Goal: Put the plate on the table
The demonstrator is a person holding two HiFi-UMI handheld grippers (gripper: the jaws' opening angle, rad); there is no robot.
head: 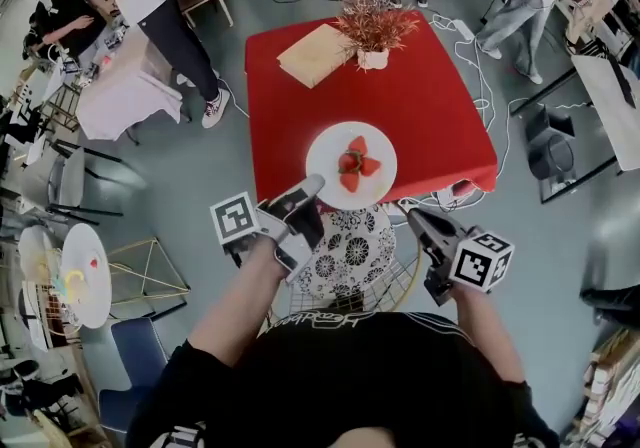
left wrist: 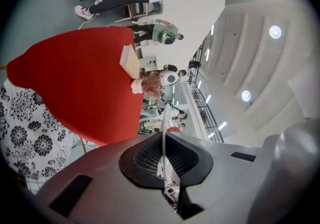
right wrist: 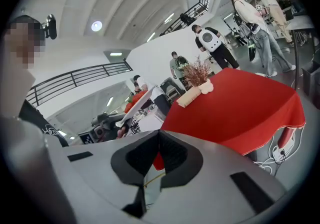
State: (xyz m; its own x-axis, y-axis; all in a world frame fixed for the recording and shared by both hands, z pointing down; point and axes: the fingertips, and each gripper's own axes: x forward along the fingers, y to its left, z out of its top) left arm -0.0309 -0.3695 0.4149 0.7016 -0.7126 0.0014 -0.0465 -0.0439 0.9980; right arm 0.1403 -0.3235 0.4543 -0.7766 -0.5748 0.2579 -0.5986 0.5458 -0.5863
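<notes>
White plate (head: 328,148) carrying red fruit pieces (head: 357,164) is over the near edge of the red-clothed surface (head: 420,86), its rim clamped in my left hand-held gripper (head: 314,186). My right hand-held gripper (head: 417,220), near the plate's other side, has its jaws closed on nothing.

plate (head: 378,144) near rim: hid by L gripper (head: 312,186) | chair cushion (head: 352,252): part behind torso (head: 350,376)

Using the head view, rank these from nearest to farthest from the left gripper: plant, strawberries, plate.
1. Plate: its near-left rim is held in the left gripper.
2. Strawberries: at the plate's centre.
3. Plant: on the far side of the table.
</notes>
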